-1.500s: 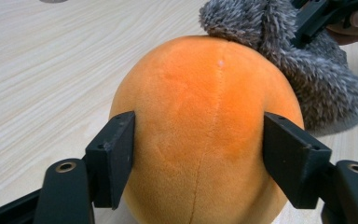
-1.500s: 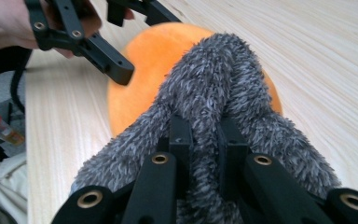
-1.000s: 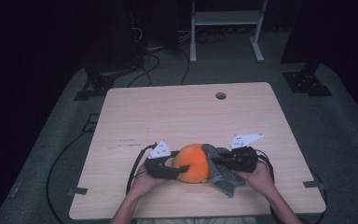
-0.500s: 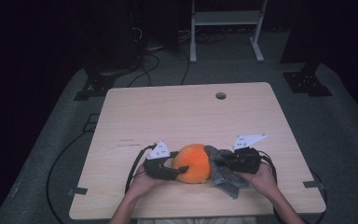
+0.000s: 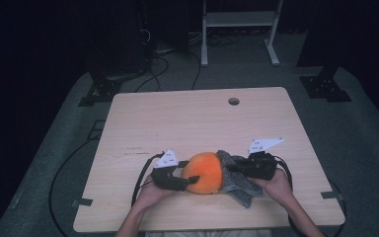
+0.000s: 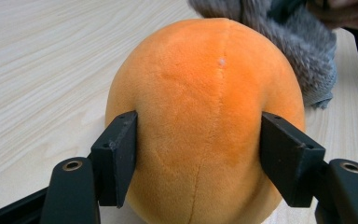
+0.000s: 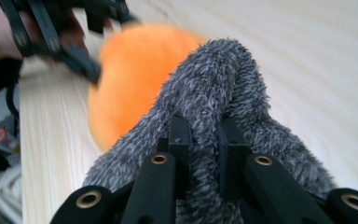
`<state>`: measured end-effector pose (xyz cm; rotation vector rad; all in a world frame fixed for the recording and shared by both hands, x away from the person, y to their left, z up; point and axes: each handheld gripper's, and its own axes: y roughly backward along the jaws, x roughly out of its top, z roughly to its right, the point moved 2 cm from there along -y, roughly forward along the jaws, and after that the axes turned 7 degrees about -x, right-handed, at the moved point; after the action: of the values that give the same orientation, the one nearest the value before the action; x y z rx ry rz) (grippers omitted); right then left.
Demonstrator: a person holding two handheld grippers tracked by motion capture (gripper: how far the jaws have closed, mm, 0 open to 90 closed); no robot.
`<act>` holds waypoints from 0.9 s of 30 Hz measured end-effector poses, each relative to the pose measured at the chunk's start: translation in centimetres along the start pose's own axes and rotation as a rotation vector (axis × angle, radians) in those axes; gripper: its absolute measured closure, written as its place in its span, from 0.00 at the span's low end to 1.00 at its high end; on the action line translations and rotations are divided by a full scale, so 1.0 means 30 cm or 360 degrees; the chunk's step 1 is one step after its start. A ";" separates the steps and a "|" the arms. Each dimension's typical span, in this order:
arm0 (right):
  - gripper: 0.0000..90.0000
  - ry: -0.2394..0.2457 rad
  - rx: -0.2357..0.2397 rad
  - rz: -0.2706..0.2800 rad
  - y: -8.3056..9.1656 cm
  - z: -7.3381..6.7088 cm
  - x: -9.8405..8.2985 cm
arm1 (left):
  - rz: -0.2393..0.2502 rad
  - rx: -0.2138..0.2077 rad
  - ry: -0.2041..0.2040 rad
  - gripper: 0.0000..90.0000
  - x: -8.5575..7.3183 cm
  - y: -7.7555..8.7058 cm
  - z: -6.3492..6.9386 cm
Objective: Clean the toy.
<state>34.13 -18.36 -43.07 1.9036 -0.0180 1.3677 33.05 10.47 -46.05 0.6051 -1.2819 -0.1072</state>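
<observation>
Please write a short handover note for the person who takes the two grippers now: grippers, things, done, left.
Left gripper: shut on the orange plush, one jaw on each side.
Right gripper: shut on a fold of the grey cloth.
Both lie at the near edge of the table, the cloth against the plush's right side.
Done: both gripped.
Left: probably cloth work on the plush; the goal is unclear.

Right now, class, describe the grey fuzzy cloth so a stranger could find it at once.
On the pale wooden table, look at the near edge between the person's two hands. Pressed against the round orange plush ball, on its right, lies the grey fuzzy cloth, pinched by the right gripper. Its shaggy grey pile sets it apart.
</observation>
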 end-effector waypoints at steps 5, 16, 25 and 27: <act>0.87 0.0031 0.0012 -0.0024 -0.020 -0.011 0.009 | -0.0003 -0.0010 0.0001 0.36 -0.003 0.006 -0.002; 0.87 0.0039 0.0015 0.0014 -0.002 -0.011 0.032 | -0.0041 0.0011 -0.0120 0.37 0.020 -0.016 0.034; 0.87 0.0141 -0.0089 -0.0124 -0.010 -0.018 -0.018 | -0.0053 -0.0012 -0.0147 0.37 0.029 -0.016 0.051; 0.87 0.0100 -0.0054 -0.0048 0.009 -0.017 0.003 | -0.0061 -0.0013 -0.0170 0.37 0.037 -0.023 0.060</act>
<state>33.66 -18.22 -42.76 1.8250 0.0188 1.3979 31.91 8.79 -45.14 0.6241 -1.3726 -0.1783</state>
